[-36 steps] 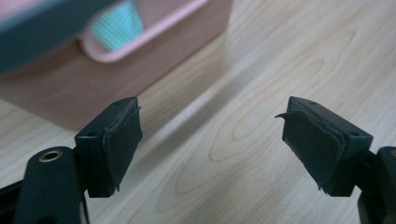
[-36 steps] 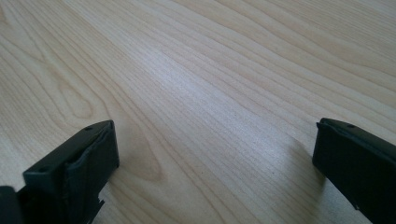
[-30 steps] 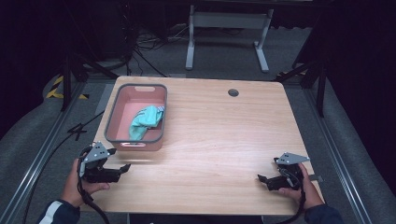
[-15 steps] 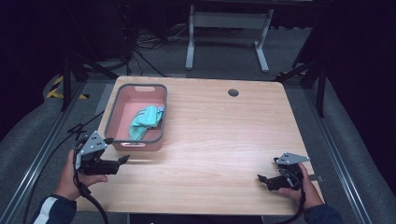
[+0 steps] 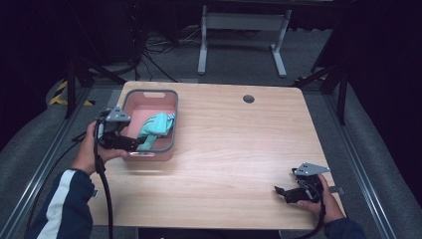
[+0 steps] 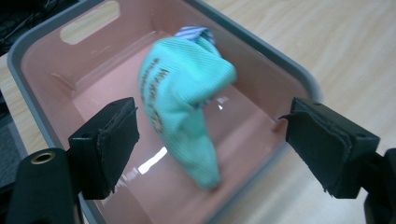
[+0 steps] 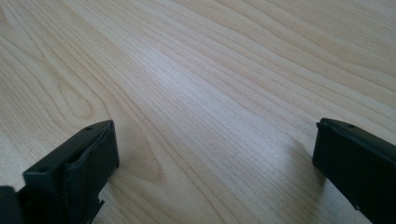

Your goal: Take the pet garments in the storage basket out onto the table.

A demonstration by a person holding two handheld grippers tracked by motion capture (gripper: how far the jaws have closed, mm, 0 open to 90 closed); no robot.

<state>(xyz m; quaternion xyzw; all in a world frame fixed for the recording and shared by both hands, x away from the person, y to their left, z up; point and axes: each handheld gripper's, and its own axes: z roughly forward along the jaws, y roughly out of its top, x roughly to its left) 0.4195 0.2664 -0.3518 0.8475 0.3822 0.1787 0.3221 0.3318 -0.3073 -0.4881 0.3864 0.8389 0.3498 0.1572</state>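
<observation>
I am seeing the bin [image 5: 130, 101] sitting at the table's [image 5: 239, 144] far left with the cloth [image 5: 157, 126] lying in it, my left hand-held gripper [image 5: 140, 144] hovering at its near rim, and my right hand-held gripper [image 5: 280, 191] resting near the table's near right corner.

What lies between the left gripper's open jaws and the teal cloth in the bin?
Nothing: in the left gripper view the left gripper hangs over the pink bin, the teal cloth directly ahead.

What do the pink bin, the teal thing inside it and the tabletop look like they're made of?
Pink bin: likely moulded plastic, glossy; its floor mirrors the light, and its rim is grey.
Teal thing: soft ribbed knit fabric, matte, with printed lettering; possibly a sock.
Tabletop: pale wood or wood-look laminate, smooth, with a faint sheen and grain lines.
</observation>
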